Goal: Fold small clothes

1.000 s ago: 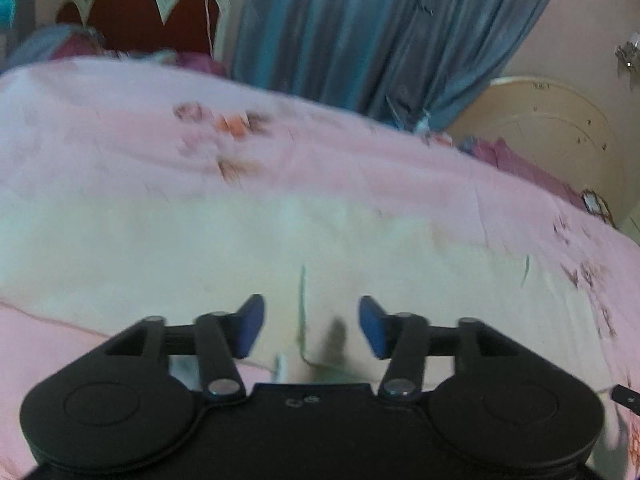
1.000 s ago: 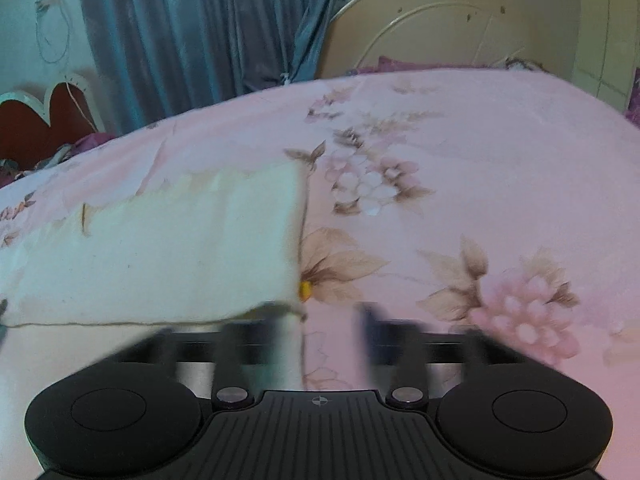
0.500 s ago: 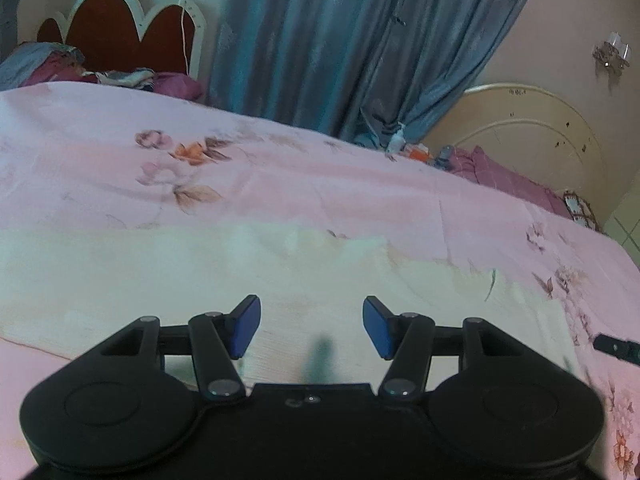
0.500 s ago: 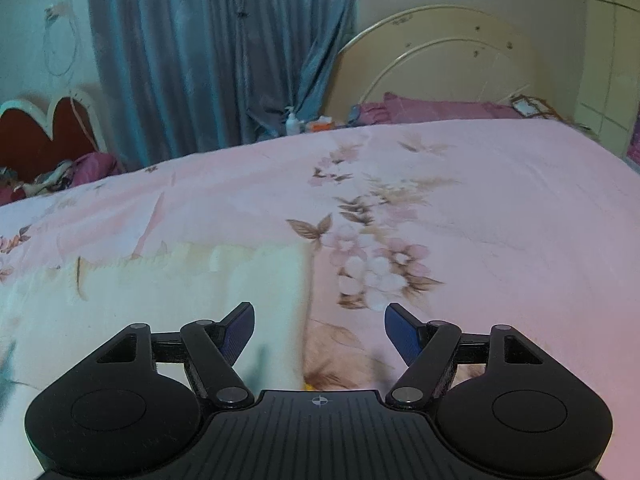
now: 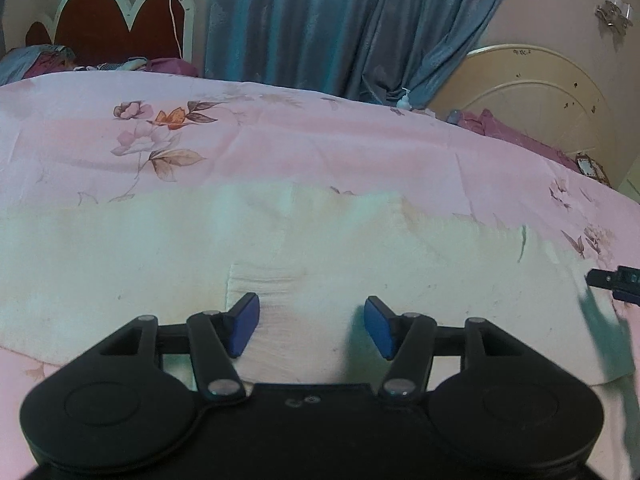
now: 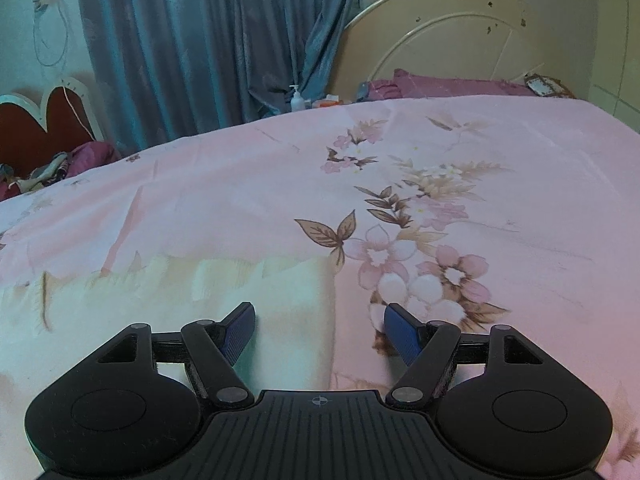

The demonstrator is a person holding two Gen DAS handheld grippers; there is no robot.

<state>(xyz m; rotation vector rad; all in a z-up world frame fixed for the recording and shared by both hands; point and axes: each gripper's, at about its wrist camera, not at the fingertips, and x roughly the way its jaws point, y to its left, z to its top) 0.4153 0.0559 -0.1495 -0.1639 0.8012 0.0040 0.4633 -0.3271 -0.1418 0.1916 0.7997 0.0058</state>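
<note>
A cream cloth [image 5: 160, 264] lies flat on the pink floral bedsheet [image 5: 320, 152]. My left gripper [image 5: 312, 326] hovers low over the cloth's near part. Its jaws are opening, and nothing is pinched between the blue pads, only cloth lying beneath them. My right gripper [image 6: 320, 332] is open and straddles the right edge of the cloth [image 6: 160, 300], its left pad over the cloth and its right pad over the bedsheet [image 6: 520, 200]. In the left wrist view, the tip of the right gripper [image 5: 616, 280] shows at the far right edge.
A red scalloped headboard [image 5: 112, 28] with piled bedding stands at the back left. Blue curtains [image 5: 320, 20] hang behind the bed. A cream round headboard [image 6: 440, 40], purple pillows [image 6: 440, 84] and a pump bottle [image 6: 297, 98] sit at the back right.
Both grippers have drawn back toward the cloth's near side, so its far edge sits lower in both views and more bedsheet shows beyond. The blur in the right wrist view has cleared. Both stay open.
</note>
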